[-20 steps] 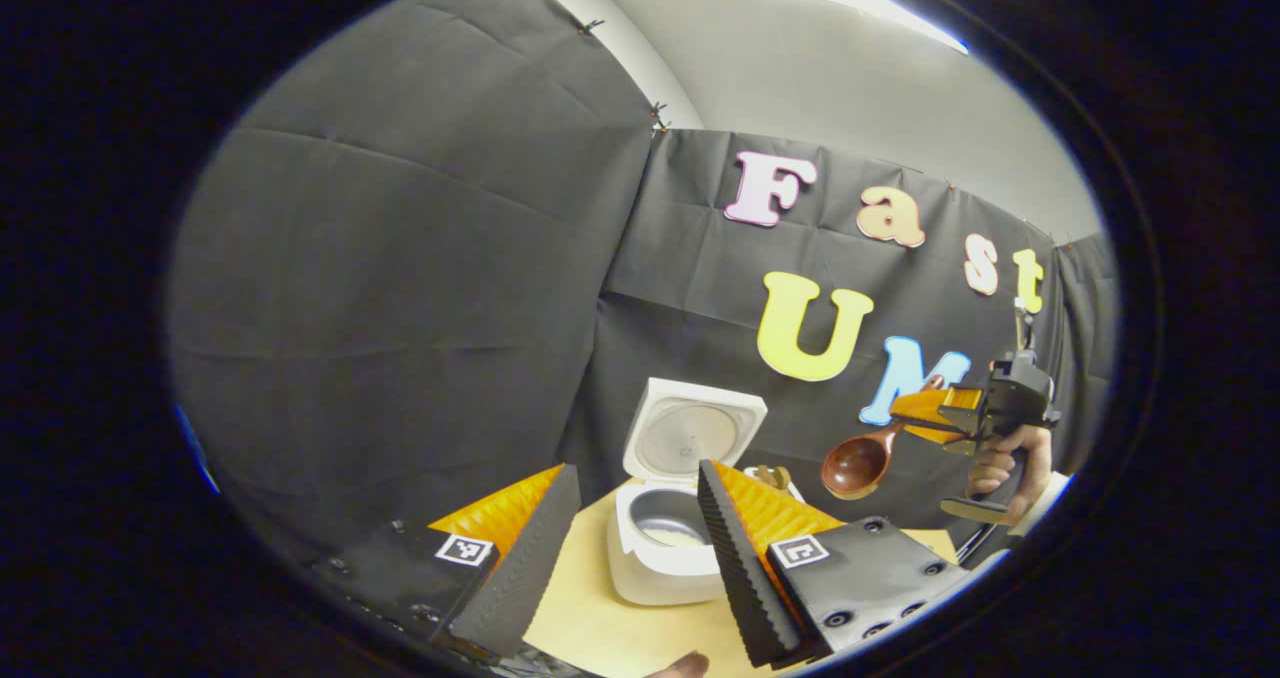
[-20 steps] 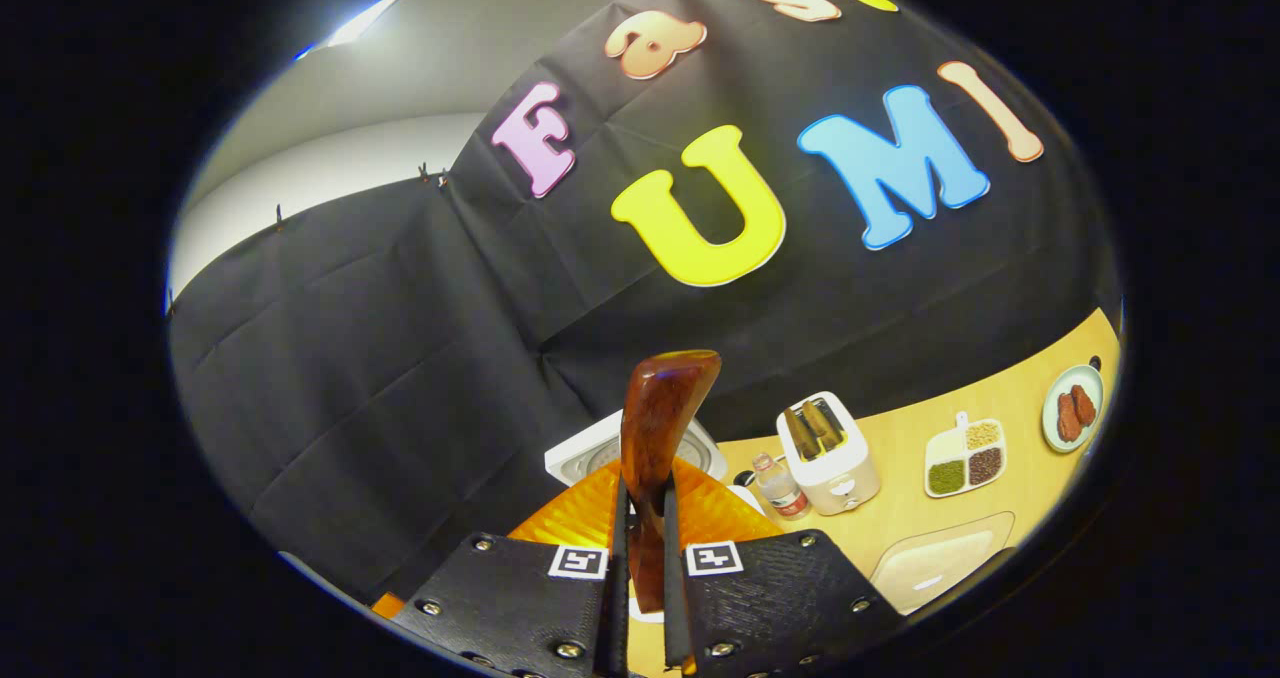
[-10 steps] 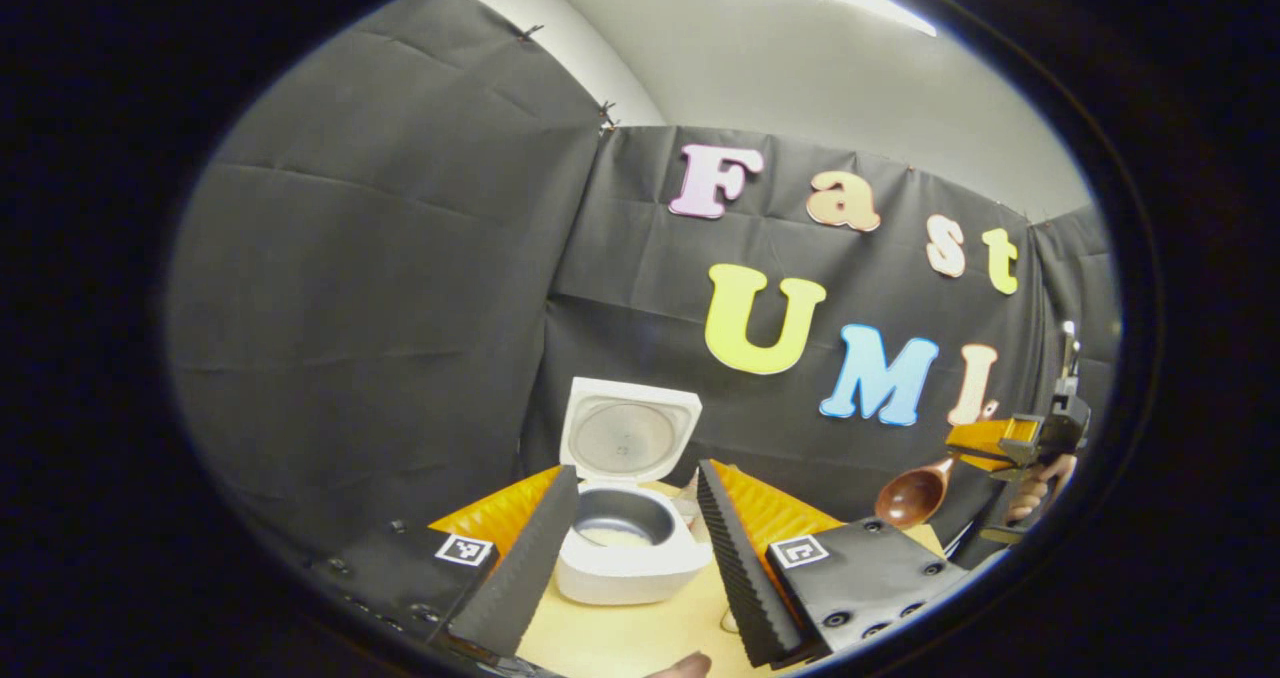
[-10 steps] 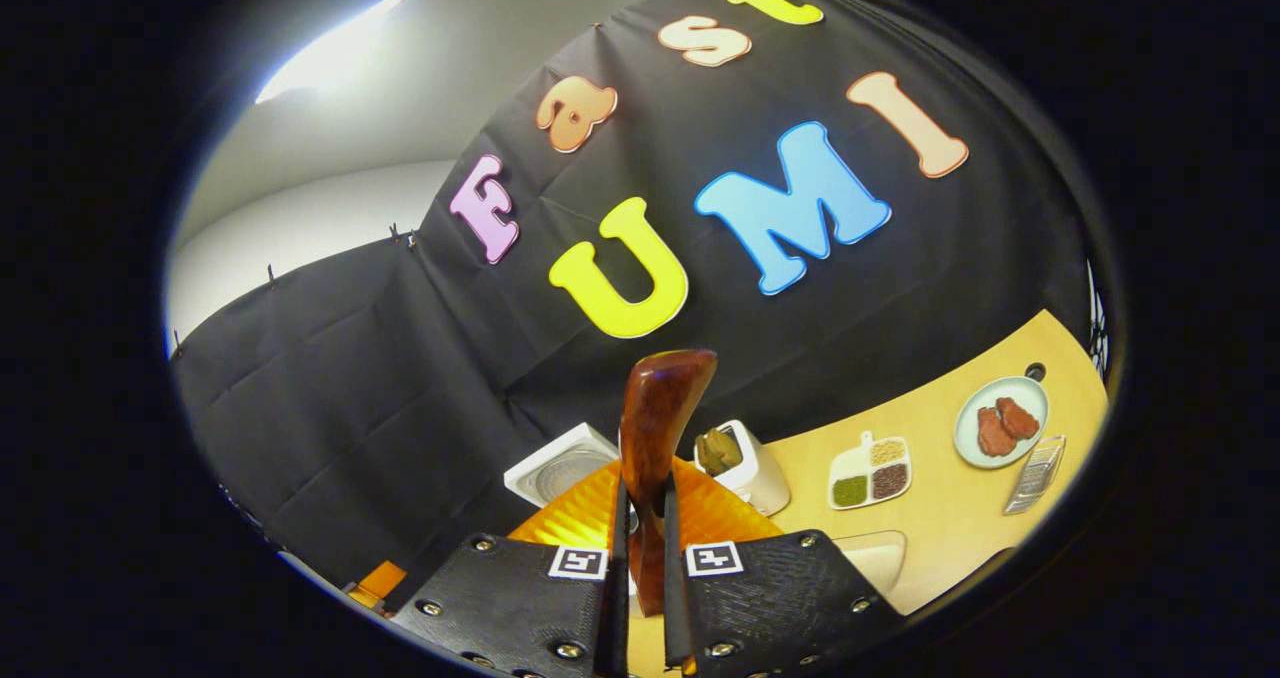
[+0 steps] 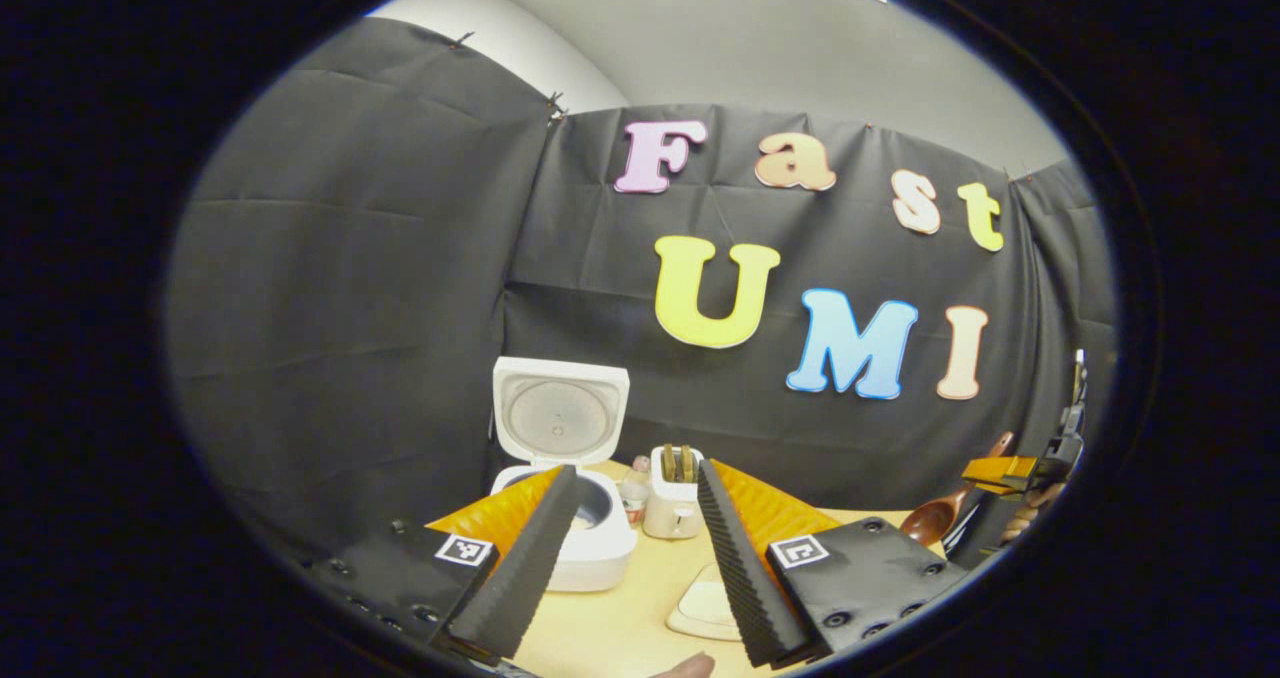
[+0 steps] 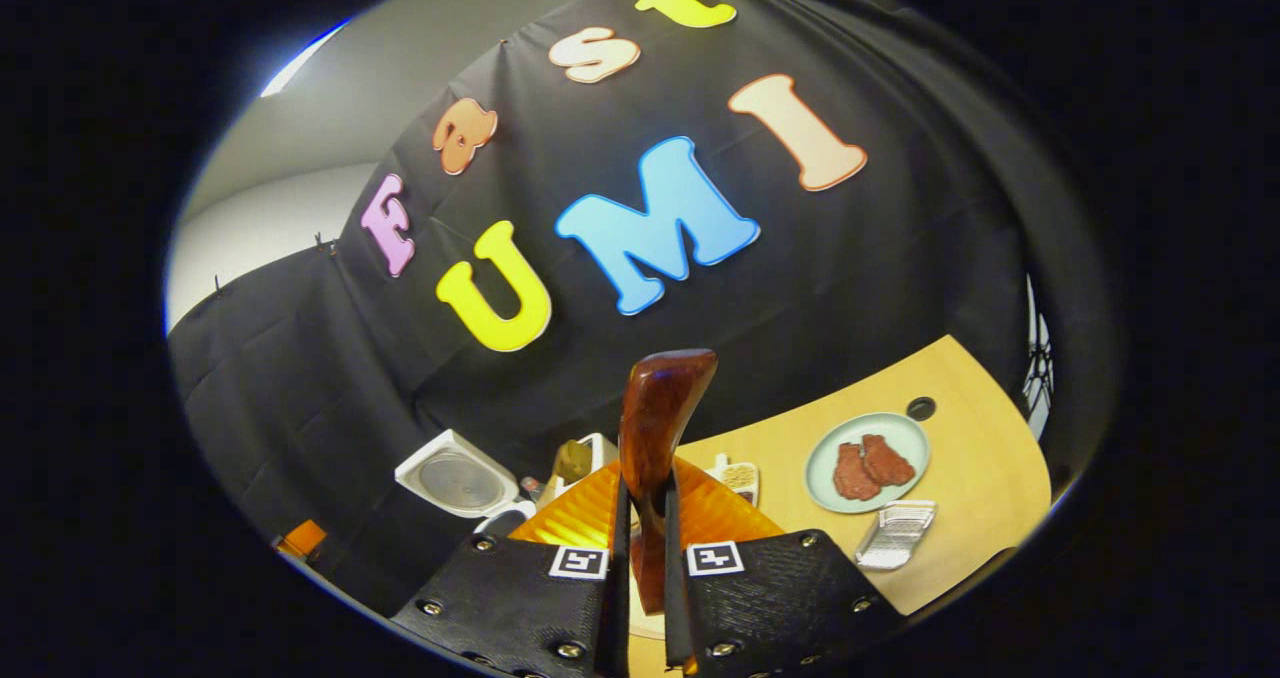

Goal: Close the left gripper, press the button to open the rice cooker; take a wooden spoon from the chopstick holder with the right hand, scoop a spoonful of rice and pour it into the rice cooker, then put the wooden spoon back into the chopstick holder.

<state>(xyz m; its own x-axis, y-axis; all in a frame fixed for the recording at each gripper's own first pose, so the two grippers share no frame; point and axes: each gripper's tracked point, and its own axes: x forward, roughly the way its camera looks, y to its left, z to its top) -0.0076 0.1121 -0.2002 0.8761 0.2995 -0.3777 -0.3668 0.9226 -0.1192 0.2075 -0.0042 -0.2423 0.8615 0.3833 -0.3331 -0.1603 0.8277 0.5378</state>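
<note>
The white rice cooker [image 5: 590, 543] stands on the wooden table [image 5: 630, 628] with its lid [image 5: 560, 413] raised; some rice lies in its pot. My left gripper [image 5: 630, 518] hangs open in front of it, nothing between its fingers. My right gripper [image 6: 640, 503] is shut on the dark wooden spoon [image 6: 655, 428], which sticks up edge-on between its fingers. In the left gripper view that spoon [image 5: 935, 520] shows at the far right, bowl toward the table, held in the right gripper [image 5: 1000, 473]. The cooker's lid [image 6: 450, 476] also shows at lower left in the right gripper view.
A toaster [image 5: 675, 493] with bread and a small bottle [image 5: 633, 496] stand right of the cooker. A pale board [image 5: 705, 608] lies near my left fingers. A plate with meat [image 6: 868, 448], a metal grater [image 6: 895, 535], a divided grain dish [image 6: 738, 474] and a hole [image 6: 920, 408] sit on the table.
Both views have swung to the right. The cooker slid left in the left gripper view. The right gripper with the spoon moved right and lower, away from the cooker.
</note>
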